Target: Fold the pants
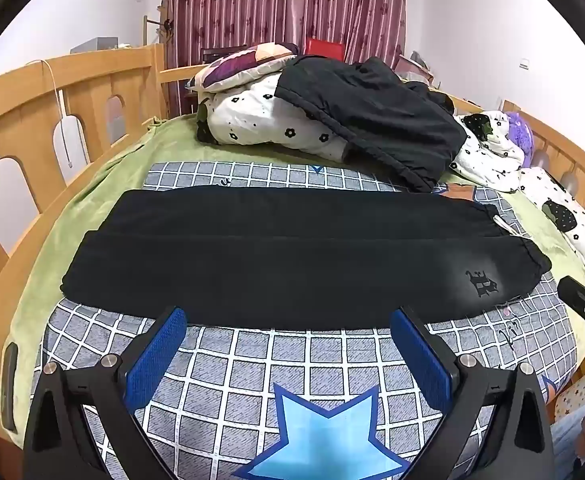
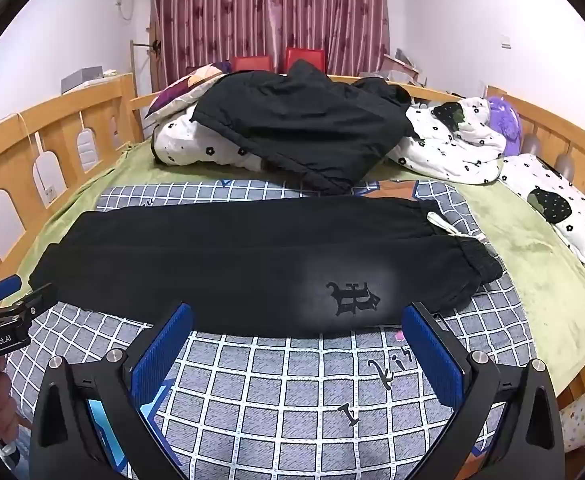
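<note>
on the checked grey blanket (image 1: 252, 364) spread over the bed, the black pants (image 1: 292, 256) lie flat and stretched sideways, waistband to the right and cuffs to the left. one leg looks already laid over the other, with a long seam line running down the middle, so the first lengthwise fold seems done; that is a judgement from how the cloth lies. what is left, as far as can be told, is to bring the ends together across the length, once or twice, into a compact stack. a white drawstring (image 2: 446, 226) pokes out near the waistband, and a dark gothic logo (image 2: 352, 298) sits on the near leg.

the left gripper (image 1: 288, 334) hangs just short of the near edge of the pants, jaws spread wide with nothing between the blue pads (image 1: 154, 360). the right gripper (image 2: 298, 330) is likewise wide open and empty, its tips just at the near hem by the logo, not pressing on cloth. each gripper shows at the edge of the other's view, so they stand side by side.

under the blanket is a green sheet (image 1: 104, 184). the blanket carries a blue star (image 1: 320, 436) print near the front. farther back a black jacket (image 2: 304, 124) is heaped on white flowered bedding (image 2: 452, 148), with a pillow (image 2: 556, 204) at the right. a wooden bed rail (image 1: 32, 120) curves around, and a striped maroon curtain (image 1: 284, 4) hangs against pale walls
</note>
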The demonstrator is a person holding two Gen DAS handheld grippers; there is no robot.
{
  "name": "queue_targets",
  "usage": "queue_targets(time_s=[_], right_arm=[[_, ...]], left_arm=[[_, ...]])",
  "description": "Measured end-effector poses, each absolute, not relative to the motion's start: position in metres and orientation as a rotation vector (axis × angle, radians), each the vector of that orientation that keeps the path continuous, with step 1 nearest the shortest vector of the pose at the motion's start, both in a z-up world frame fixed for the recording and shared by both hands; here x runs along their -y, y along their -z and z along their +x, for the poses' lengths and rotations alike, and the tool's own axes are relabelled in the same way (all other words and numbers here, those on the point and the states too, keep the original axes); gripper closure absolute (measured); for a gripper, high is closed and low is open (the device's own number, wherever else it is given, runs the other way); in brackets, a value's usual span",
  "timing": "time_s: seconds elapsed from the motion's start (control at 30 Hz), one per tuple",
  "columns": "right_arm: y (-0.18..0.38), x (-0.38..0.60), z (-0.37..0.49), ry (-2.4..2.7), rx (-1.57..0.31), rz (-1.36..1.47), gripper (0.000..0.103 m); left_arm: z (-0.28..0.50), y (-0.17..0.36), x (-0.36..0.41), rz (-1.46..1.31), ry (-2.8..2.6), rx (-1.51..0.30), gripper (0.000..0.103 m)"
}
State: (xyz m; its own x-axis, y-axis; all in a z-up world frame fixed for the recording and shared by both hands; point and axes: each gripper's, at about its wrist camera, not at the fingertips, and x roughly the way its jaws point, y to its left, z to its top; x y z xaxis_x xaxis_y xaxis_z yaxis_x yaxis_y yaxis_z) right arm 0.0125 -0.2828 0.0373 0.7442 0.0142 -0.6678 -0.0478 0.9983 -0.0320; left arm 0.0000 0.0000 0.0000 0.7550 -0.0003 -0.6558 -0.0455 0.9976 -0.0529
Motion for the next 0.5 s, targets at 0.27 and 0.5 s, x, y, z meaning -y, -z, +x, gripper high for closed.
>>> queue_targets(time_s=[0.27,0.5], right_arm=[[-0.0406,0.2794,0.0118,-0.039,-0.728,-0.051,0.000],[-0.0419,0.2757,0.0118,-0.044,-0.724,-0.058,0.000]], left_arm=[[-0.0012,0.0007,0.0003,-0.070,-0.026,-0.719,0.000],[0.0022,0.0014,-0.0024,-0.070,-0.026,-0.717,0.000]])
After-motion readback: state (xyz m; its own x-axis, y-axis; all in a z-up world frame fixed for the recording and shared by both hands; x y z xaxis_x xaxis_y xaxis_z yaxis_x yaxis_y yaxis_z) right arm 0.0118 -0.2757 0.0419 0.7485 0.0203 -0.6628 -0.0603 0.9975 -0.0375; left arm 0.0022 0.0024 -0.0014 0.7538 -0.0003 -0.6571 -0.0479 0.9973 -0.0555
